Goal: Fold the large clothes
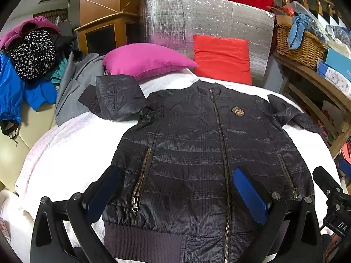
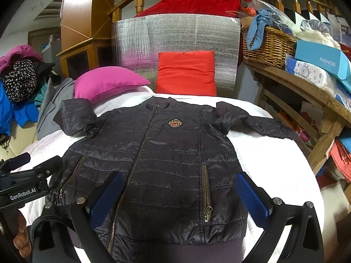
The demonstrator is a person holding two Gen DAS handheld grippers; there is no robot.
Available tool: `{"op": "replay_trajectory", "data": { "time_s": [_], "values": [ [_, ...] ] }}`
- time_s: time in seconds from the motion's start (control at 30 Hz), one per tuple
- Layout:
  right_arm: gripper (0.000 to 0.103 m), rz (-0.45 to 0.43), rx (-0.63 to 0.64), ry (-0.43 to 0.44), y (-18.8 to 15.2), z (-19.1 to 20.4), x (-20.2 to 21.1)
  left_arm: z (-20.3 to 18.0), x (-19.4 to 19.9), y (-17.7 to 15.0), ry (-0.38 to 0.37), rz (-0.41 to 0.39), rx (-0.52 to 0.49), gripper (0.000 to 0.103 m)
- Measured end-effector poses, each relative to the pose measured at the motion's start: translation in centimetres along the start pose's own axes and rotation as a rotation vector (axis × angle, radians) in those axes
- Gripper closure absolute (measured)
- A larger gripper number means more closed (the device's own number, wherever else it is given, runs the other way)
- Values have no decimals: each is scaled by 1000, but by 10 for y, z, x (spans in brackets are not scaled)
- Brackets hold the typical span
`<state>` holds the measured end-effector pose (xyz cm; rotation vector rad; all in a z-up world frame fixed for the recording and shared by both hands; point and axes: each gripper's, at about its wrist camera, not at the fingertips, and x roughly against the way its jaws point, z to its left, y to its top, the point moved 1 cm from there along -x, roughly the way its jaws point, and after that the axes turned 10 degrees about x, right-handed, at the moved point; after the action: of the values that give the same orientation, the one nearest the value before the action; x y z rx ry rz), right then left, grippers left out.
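Left wrist view: the dark jacket [image 1: 197,153] lies face up and zipped on the white bed [image 1: 65,153], sleeves spread out to left and right (likely flattened ready for folding). The left gripper [image 1: 175,195] hangs above the near hem, spread wide, holding nothing.

Right wrist view: the right gripper [image 2: 178,197] is likewise wide, empty, over the jacket's near right part.

Both wrist cameras look forward and slightly down from the foot of the bed [image 1: 65,153], close over the jacket's [image 1: 197,142] hem. They share the jacket, both pillows and the silver board [image 2: 175,37]. The left view sits further left.
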<state>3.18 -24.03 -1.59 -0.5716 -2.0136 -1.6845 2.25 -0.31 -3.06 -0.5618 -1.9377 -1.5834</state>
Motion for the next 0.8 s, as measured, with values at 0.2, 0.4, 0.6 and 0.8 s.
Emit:
{"op": "replay_trajectory", "data": {
  "time_s": [0.2, 0.4, 0.6, 0.8],
  "values": [
    [0, 3, -8, 11, -1, -2, -6, -5, -6, 0, 3, 4, -10, 0],
    [0, 19, -15, 15, -2, -4, -16, -6, -15, 1, 8, 18, -11, 0],
    [0, 31, -14, 14, -3, -4, -25, -6, -22, 1, 16, 23, -11, 0],
    [0, 58, -19, 21, -7, -7, -40, -9, -35, 2, 19, 38, -18, 0]
  ]
}}
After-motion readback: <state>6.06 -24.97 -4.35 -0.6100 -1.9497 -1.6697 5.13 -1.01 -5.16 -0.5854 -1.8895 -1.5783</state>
